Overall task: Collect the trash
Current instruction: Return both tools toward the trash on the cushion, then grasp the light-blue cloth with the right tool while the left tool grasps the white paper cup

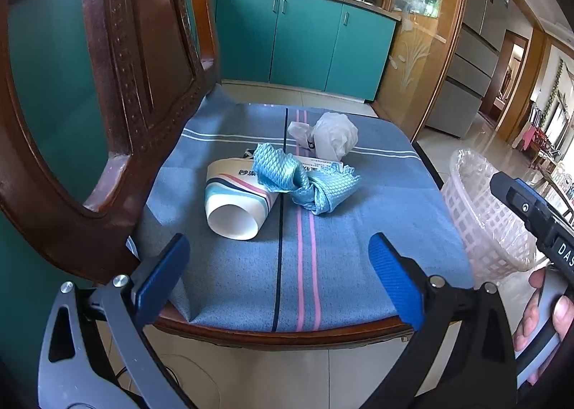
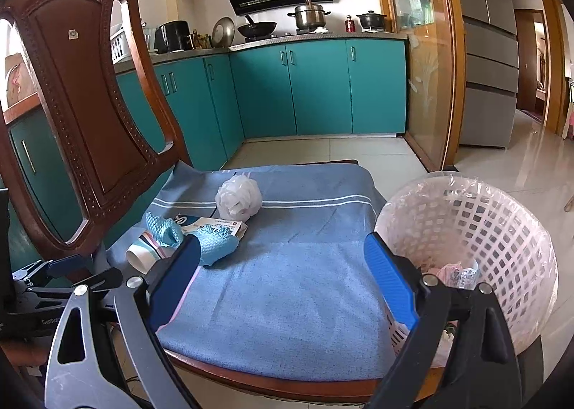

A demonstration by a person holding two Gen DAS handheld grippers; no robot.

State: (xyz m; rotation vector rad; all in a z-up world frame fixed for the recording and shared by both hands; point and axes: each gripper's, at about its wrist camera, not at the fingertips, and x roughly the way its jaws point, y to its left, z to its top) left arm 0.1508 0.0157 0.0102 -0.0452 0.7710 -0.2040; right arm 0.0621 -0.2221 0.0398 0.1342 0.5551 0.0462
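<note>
On the blue striped seat cushion (image 1: 340,222) (image 2: 297,287) lie a tipped paper cup (image 1: 235,199) (image 2: 143,253), a crumpled teal cloth (image 1: 305,179) (image 2: 211,242), a flat printed packet (image 1: 315,163) (image 2: 219,226) and a balled white plastic bag (image 1: 333,136) (image 2: 238,199). My left gripper (image 1: 280,272) hovers open over the cushion's front edge, short of the cup. Over the cushion's right front, my right gripper (image 2: 283,280) is open and holds nothing. A pink lattice waste basket (image 1: 484,215) (image 2: 466,247) with a clear liner stands right of the chair, some scraps inside.
The carved wooden chair back (image 1: 118,86) (image 2: 82,104) rises at the left. Teal kitchen cabinets (image 1: 305,39) (image 2: 315,86) stand behind, a glass door (image 2: 423,61) and fridge (image 2: 488,50) at right. A hand (image 1: 538,323) holds the other gripper's handle. Tiled floor (image 2: 502,165) surrounds the chair.
</note>
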